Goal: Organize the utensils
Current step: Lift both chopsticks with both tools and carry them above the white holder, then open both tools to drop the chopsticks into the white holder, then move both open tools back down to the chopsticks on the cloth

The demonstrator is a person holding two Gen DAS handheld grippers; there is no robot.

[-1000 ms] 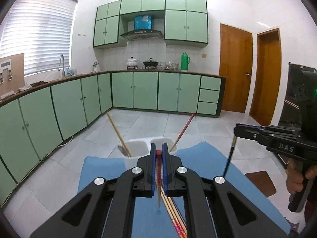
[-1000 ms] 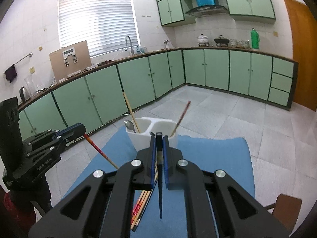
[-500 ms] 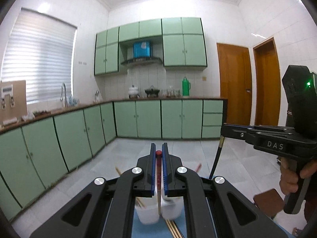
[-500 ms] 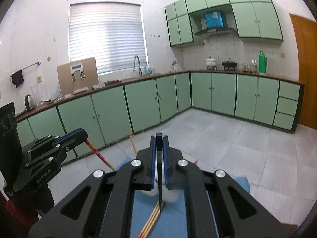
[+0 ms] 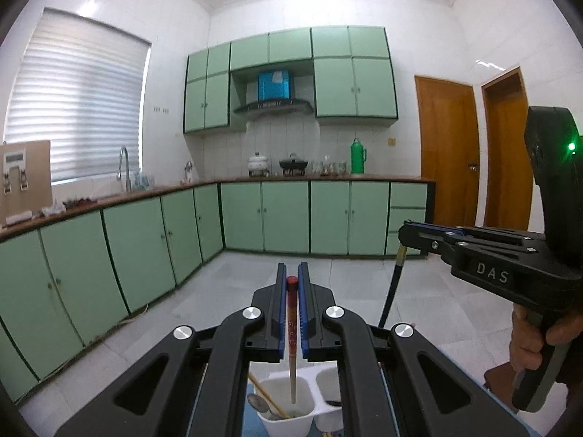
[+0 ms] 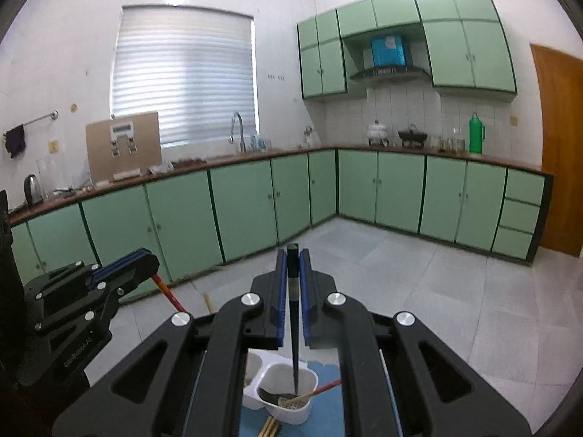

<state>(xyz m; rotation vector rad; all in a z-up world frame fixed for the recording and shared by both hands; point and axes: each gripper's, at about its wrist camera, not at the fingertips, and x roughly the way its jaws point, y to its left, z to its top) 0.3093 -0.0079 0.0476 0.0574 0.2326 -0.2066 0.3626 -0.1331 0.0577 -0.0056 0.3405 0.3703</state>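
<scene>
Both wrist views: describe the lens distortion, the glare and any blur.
Left wrist view: strong fisheye bowing of the cabinets, dark vignette corners, the window blind blown out, wall-tile glare at top left, focus crisp. Right wrist view: same bowing, glaring blind, slight softness on the upper cabinets.

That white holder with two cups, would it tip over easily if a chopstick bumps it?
Possibly. The holder looks like thin, light plastic, so a knock might slide it on the blue mat. The chopsticks and spoon already lean against its rim, which could pull it sideways, though its two joined cups give a broad base.
</scene>
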